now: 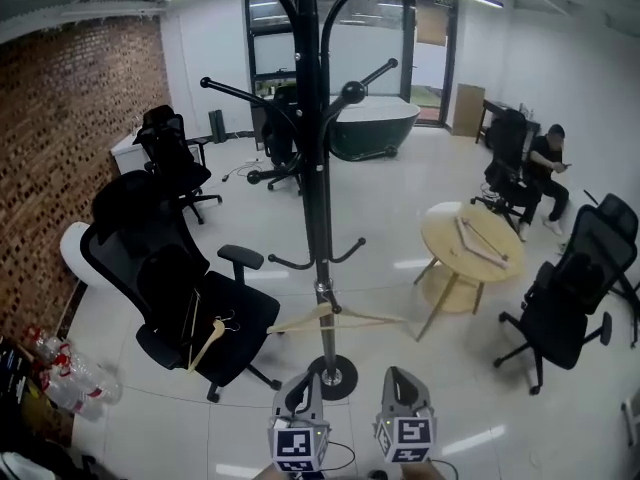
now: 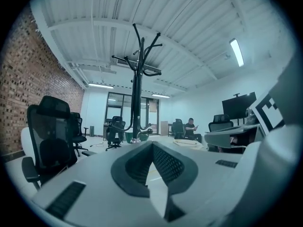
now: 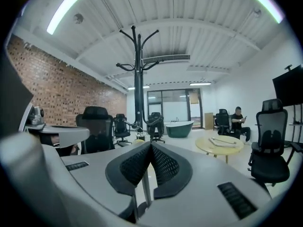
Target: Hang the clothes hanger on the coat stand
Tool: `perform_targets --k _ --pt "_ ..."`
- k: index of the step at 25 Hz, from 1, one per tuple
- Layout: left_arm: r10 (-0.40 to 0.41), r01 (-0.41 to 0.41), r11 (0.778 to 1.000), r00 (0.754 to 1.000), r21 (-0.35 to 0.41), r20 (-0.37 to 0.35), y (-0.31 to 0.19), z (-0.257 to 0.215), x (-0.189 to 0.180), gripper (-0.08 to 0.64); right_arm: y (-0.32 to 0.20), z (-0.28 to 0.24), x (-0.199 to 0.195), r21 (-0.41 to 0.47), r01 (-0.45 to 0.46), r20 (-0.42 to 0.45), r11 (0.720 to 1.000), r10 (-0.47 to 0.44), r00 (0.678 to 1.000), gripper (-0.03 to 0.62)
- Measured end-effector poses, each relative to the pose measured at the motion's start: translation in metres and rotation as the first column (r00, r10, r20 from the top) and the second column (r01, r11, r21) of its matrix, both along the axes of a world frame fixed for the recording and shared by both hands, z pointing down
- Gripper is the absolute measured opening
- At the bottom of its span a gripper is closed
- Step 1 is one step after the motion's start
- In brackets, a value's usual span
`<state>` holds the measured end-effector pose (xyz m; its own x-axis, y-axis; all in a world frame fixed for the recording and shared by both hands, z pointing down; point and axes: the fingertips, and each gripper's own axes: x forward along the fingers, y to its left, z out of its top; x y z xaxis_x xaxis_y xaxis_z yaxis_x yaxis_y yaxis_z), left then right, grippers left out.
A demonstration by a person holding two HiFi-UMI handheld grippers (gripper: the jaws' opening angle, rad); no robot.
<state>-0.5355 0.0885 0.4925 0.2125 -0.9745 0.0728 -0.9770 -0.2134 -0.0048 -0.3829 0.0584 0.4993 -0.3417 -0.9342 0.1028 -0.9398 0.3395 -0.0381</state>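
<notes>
left gripper (image 1: 302, 386) and right gripper (image 1: 400, 380) both pinched shut, nothing in them. wooden hanger (image 1: 207, 340) lies slanted on the black office chair (image 1: 125, 253) seat, lower left of frame, so left's nearer (another hanger (image 1: 345, 318) looks hung low on the coat stand (image 1: 318, 218)).

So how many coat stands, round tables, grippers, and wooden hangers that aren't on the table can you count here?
Coat stand: 1
Round table: 1
Grippers: 2
Wooden hangers, off the table: 2
Total: 6
</notes>
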Motion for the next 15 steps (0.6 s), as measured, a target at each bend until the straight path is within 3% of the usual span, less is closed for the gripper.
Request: perform_targets --k 7,11,15 --pt "-0.051 0.052 0.998 0.998 -0.043 0.038 0.045 0.024 0.103 0.018 0.035 0.028 0.083 -0.050 0.076 0.002 0.996 -0.076 0.997 0.000" --pt "-0.065 0.071 0.993 0.995 -0.091 0.071 0.063 0.049 0.133 0.018 0.053 0.048 0.106 -0.081 0.118 0.038 0.990 -0.115 0.993 0.000" --pt "-0.017 0.024 0.996 0.997 -0.090 0.073 0.069 0.054 0.149 0.018 0.066 0.056 0.111 -0.090 0.106 0.058 0.990 -0.101 0.993 0.000"
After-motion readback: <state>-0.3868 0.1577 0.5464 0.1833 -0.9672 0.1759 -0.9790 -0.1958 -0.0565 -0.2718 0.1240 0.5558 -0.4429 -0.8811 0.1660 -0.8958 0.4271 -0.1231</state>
